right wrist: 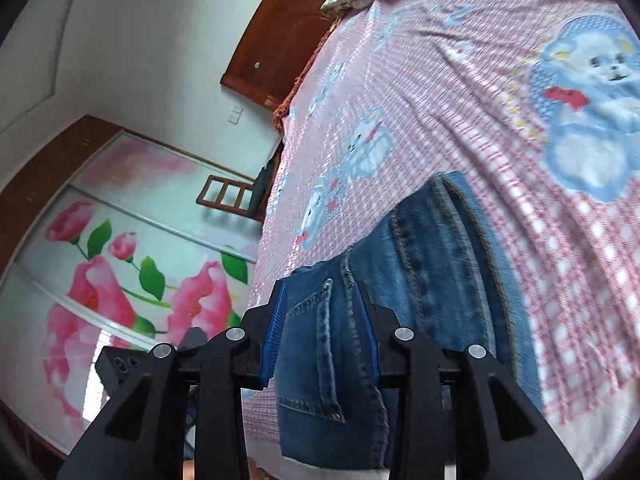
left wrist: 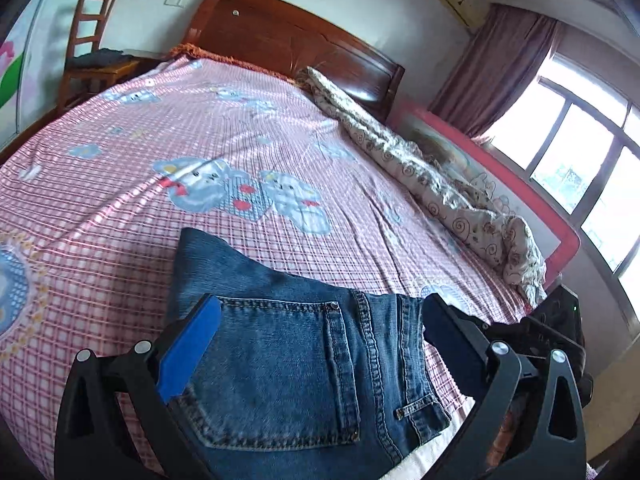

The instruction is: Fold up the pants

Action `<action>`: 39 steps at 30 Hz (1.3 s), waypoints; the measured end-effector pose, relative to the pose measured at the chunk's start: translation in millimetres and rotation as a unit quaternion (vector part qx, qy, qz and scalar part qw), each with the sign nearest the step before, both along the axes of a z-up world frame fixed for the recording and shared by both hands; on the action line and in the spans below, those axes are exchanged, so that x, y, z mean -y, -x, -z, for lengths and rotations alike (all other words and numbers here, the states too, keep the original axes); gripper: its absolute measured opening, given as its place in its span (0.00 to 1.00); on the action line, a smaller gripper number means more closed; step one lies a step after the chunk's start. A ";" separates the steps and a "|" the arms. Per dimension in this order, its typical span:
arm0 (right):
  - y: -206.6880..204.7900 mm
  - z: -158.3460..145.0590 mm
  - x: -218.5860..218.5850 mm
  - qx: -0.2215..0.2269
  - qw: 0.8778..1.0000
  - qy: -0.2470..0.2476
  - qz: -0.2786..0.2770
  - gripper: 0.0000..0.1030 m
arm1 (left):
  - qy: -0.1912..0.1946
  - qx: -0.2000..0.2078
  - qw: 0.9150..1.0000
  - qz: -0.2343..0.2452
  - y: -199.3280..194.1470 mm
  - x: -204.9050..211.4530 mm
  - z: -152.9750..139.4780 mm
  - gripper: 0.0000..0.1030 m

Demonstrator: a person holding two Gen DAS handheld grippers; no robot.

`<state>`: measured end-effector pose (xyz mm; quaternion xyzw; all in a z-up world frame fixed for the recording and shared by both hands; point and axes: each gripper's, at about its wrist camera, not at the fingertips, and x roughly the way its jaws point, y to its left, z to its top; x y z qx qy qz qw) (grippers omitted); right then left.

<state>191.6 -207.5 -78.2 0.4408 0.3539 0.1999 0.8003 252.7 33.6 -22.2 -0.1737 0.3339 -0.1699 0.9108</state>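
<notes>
On pink checked bed sheet point(left wrist: 120, 128): folded blue denim jeans point(left wrist: 280, 360), approx. done. Left gripper point(left wrist: 320, 320) fingers spread wide; right gripper point(right wrist: 322, 320) fingers loose astride waistband, not pinching. Remaining: withdraw.

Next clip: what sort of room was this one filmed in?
A home bedroom, most likely. A bed with a pink checked cartoon sheet and a dark wooden headboard fills the view, a rolled quilt lies along its edge, and a flower-printed sliding wardrobe stands beside it.
</notes>
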 end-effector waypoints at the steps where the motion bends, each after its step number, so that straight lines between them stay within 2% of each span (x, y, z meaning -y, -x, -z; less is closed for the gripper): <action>1: -15.3 -2.8 -10.5 -0.006 1.000 0.004 0.000 0.32 | -0.013 -0.019 1.000 -0.002 -11.5 5.9 7.4 0.98; 3: -34.8 -0.6 -18.6 -0.009 1.000 0.006 -0.008 0.32 | -0.038 -0.058 0.997 -0.024 -30.5 10.2 27.1 0.98; 5: -50.2 1.8 -20.0 -0.018 0.999 0.043 -0.001 0.32 | -0.027 -0.086 0.995 -0.045 -43.4 4.5 44.8 0.98; 7: -67.3 15.3 -19.2 -0.047 0.997 0.055 -0.013 0.31 | -0.023 -0.097 0.993 -0.056 -49.2 1.7 58.2 0.98; 8: -73.0 20.8 -18.9 -0.058 0.997 0.058 -0.012 0.20 | -0.031 -0.101 0.992 -0.063 -53.4 3.1 62.9 0.98; 9: -75.9 25.0 -17.3 -0.067 0.995 0.072 -0.010 0.00 | -0.034 -0.106 0.992 -0.066 -56.4 3.4 68.0 0.98; 10: -77.9 30.3 -13.2 -0.080 0.994 0.079 -0.005 0.00 | -0.036 -0.108 0.991 -0.068 -58.2 4.8 71.0 0.98; 12: -75.7 48.1 -0.1 -0.087 0.996 0.018 -0.004 0.00 | -0.042 -0.105 0.991 -0.066 -59.6 5.9 73.2 0.98; 13: -73.1 48.1 -0.5 -0.083 0.996 0.025 -0.007 0.00 | -0.040 -0.102 0.992 -0.065 -58.8 5.2 74.3 0.98; 15: -70.3 32.7 -10.9 -0.069 0.993 0.094 -0.019 0.00 | -0.034 -0.097 0.993 -0.063 -57.4 3.7 75.8 0.98; 16: -66.9 27.2 -12.3 -0.071 0.992 0.107 -0.018 0.00 | -0.032 -0.095 0.993 -0.062 -56.9 3.2 76.3 0.98; 18: -53.9 18.4 -9.1 -0.082 0.991 0.102 -0.002 0.03 | -0.036 -0.094 0.993 -0.058 -57.5 2.7 76.6 0.98; 23: -0.3 -0.1 -17.0 -0.034 0.994 0.089 -0.052 0.03 | -0.052 -0.089 0.993 -0.059 -55.6 6.4 76.3 0.98; 25: 17.5 4.9 -20.7 -0.038 0.994 0.076 -0.066 0.03 | -0.044 -0.087 0.994 -0.058 -54.3 3.7 76.2 0.98; 27: 29.8 12.2 -26.6 -0.048 0.992 0.083 -0.081 0.03 | -0.046 -0.086 0.994 -0.057 -53.9 3.9 76.3 0.98; 30: 48.3 37.4 -13.9 -0.089 0.989 0.098 -0.061 0.03 | -0.040 -0.081 0.994 -0.056 -52.2 1.7 76.8 0.98; 32: 55.0 62.1 2.6 -0.092 0.995 0.025 -0.043 0.00 | -0.044 -0.076 0.995 -0.056 -49.0 3.0 76.8 0.98; 34: 58.5 73.3 8.1 -0.096 0.995 -0.013 -0.025 0.00 | -0.047 -0.076 0.994 -0.059 -48.9 4.3 77.2 0.98; 39: 60.5 79.4 11.0 -0.093 0.995 -0.032 -0.021 0.00 | -0.053 -0.078 0.994 -0.059 -50.5 5.8 76.1 0.98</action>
